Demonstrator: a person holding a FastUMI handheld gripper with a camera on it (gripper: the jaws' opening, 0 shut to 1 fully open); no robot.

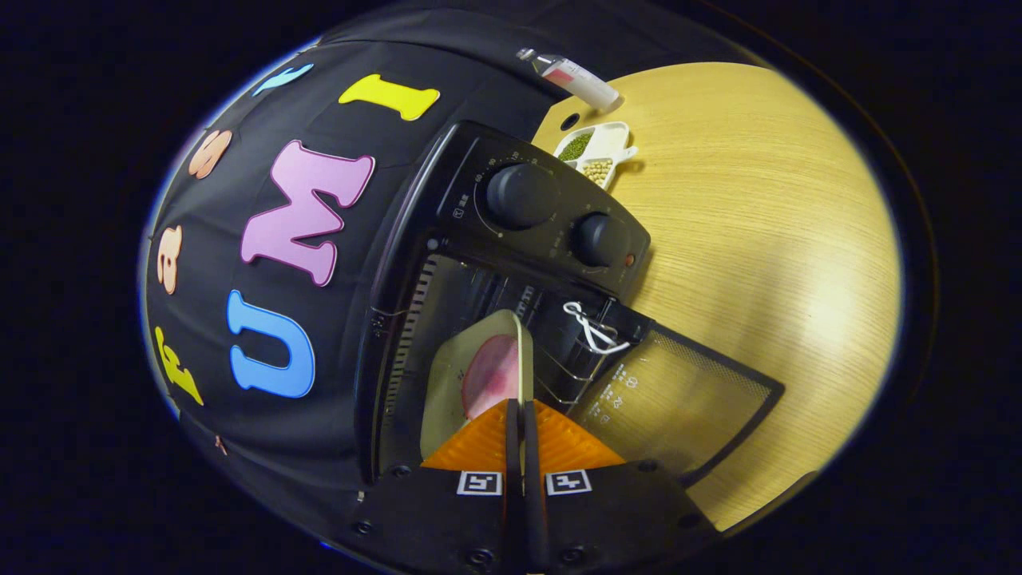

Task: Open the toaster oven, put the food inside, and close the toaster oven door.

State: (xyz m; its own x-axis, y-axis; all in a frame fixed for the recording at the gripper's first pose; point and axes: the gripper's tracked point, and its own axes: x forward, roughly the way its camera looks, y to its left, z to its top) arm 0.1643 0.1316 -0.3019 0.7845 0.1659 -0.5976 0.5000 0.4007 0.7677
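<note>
Gripper view: we see the black toaster oven point(551, 216), door point(679, 399) open, a wire rack point(571, 371) inside. Our gripper point(523, 415) has its jaws pinched on the rim of a pale plate point(447, 375) carrying a pink ham slice point(489, 375), partly inside. The wood-grain bench point(758, 239) holds a white divided dish point(597, 152) of beans.

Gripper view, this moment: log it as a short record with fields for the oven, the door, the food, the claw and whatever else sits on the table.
toaster oven: on the wooden table, two knobs on its panel
door: open, swung fully out
plate: held edge-on, carrying pink food, partly inside the oven cavity
claw: shut on the plate rim
divided dish: beyond the oven, holding green and pale beans
tube: lying beyond the dish
</note>
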